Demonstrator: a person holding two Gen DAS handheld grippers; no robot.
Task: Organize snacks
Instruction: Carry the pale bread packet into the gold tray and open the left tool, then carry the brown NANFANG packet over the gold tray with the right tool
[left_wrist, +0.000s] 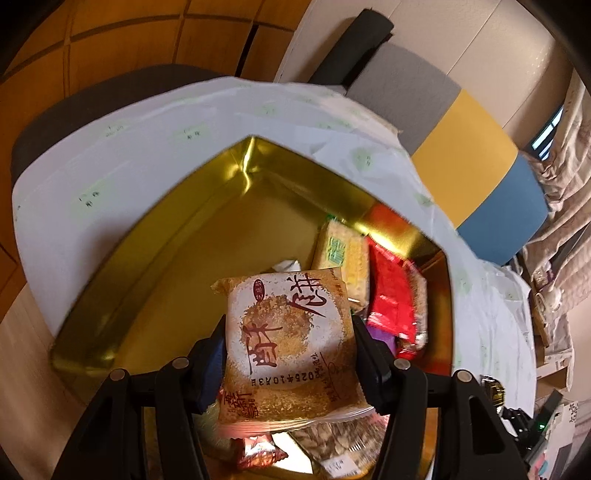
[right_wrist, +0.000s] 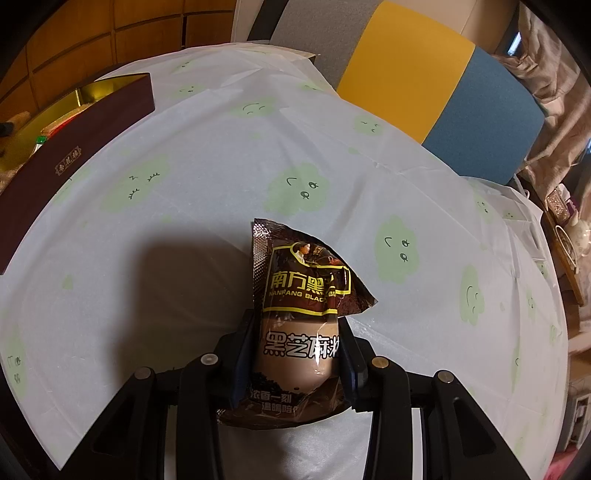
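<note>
My left gripper (left_wrist: 290, 332) is shut on a tan pastry packet (left_wrist: 288, 343) with a round cake printed on it, held above the open gold-lined box (left_wrist: 155, 266). Inside the box lie a pale cracker packet (left_wrist: 341, 254), a red packet (left_wrist: 391, 295) and more wrapped snacks below the held packet. My right gripper (right_wrist: 295, 339) is shut on a dark brown black-sesame sachet (right_wrist: 299, 295), held above the white tablecloth (right_wrist: 207, 155) with green cloud faces. The same box (right_wrist: 74, 155) shows at the far left of the right wrist view, its maroon side toward me.
A chair with grey, yellow and blue panels (right_wrist: 436, 74) stands behind the table. Cluttered shelves and a curtain (right_wrist: 554, 92) lie to the right. Wooden wall panelling (left_wrist: 129, 37) is at the back left.
</note>
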